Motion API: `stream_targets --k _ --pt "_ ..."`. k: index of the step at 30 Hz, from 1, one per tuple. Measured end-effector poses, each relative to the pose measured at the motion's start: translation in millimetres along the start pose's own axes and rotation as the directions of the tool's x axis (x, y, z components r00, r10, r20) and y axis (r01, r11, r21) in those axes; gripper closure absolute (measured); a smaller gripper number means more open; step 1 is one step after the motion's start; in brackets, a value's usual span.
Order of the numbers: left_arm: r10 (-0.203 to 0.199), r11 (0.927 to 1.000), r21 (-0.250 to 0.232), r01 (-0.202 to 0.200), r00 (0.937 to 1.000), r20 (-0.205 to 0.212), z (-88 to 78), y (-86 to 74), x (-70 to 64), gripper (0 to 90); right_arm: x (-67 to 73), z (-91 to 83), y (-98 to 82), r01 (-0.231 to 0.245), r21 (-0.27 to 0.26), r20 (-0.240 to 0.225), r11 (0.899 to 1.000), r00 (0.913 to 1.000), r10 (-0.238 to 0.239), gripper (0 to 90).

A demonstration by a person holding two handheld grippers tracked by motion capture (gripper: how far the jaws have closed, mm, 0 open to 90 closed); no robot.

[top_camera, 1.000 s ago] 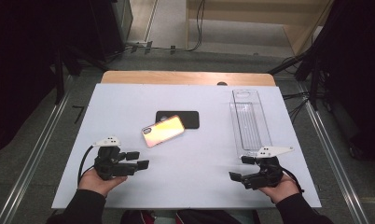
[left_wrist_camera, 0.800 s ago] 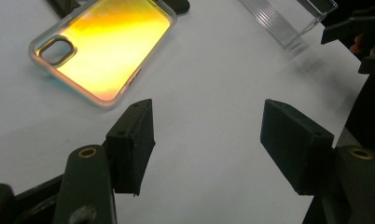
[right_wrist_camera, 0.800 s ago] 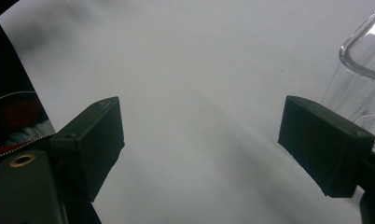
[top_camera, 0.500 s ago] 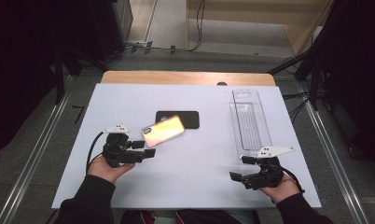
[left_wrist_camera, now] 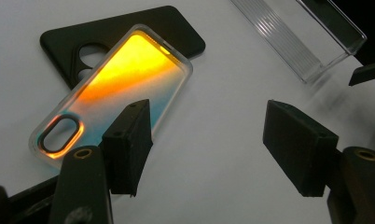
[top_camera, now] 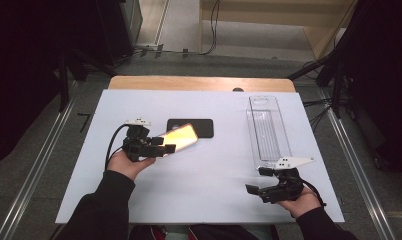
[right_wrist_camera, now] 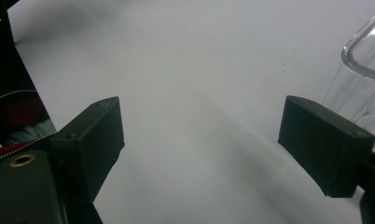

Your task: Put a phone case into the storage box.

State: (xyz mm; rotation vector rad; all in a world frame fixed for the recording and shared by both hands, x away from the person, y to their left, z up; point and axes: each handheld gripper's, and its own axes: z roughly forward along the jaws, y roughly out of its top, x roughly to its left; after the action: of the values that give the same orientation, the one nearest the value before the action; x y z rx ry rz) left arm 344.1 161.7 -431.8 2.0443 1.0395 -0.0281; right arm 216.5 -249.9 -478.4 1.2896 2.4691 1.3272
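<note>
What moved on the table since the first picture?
The left gripper moved forward and toward the middle, up to the orange phone case. Its jaws are open and hold nothing yet. The right gripper stayed near the table's front edge, open. The orange case, the black phone case under it and the clear tray did not move.

White table on grey floor, dark surroundings.
</note>
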Motion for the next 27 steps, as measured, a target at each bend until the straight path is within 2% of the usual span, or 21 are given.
stream_targets --k 5,7,8,14,19,23,25,27 --pt "-0.018 0.9997 -0.015 0.018 0.9998 0.005 7.4 8.1 2.0 32.8 0.1 0.0 0.1 0.000 0.000 -0.001 1.000 1.0000 0.000 12.4" --pt "-0.017 0.9998 -0.011 0.017 0.9998 -0.006 11.4 11.9 3.1 33.0 -0.1 0.2 0.2 0.001 0.000 -0.001 1.000 1.0000 -0.001 12.4" --pt "-0.006 1.0000 -0.006 0.006 0.9997 -0.025 15.8 15.8 3.6 33.1 0.0 0.1 0.1 0.000 0.000 -0.001 1.000 1.0000 0.000 12.4" --pt "-0.025 0.9995 -0.021 0.024 0.9992 -0.030 26.5 24.2 6.4 36.2 0.1 0.1 0.1 0.000 0.000 -0.001 1.000 1.0000 0.000 12.4" --pt "-0.017 0.9996 -0.022 0.016 0.9987 -0.047 36.5 30.1 7.3 36.7 -0.2 -0.2 0.2 0.000 -0.001 -0.003 1.000 1.0000 0.000 12.4" --pt "-0.003 0.9999 -0.012 0.002 0.9969 -0.079 45.3 33.7 7.8 42.9 0.0 -0.1 0.1 0.001 0.001 -0.004 1.000 1.0000 -0.001 12.4" --pt "0.008 0.9998 -0.019 -0.009 0.9976 -0.068 50.8 34.3 6.6 50.0 -0.1 -0.1 0.0 0.004 0.002 -0.003 1.000 1.0000 -0.004 12.4" --pt "0.041 0.9991 -0.007 -0.042 0.9960 -0.079 57.8 34.0 3.1 61.5 -0.1 -0.1 0.0 0.004 0.001 -0.003 1.000 1.0000 -0.004 12.4"
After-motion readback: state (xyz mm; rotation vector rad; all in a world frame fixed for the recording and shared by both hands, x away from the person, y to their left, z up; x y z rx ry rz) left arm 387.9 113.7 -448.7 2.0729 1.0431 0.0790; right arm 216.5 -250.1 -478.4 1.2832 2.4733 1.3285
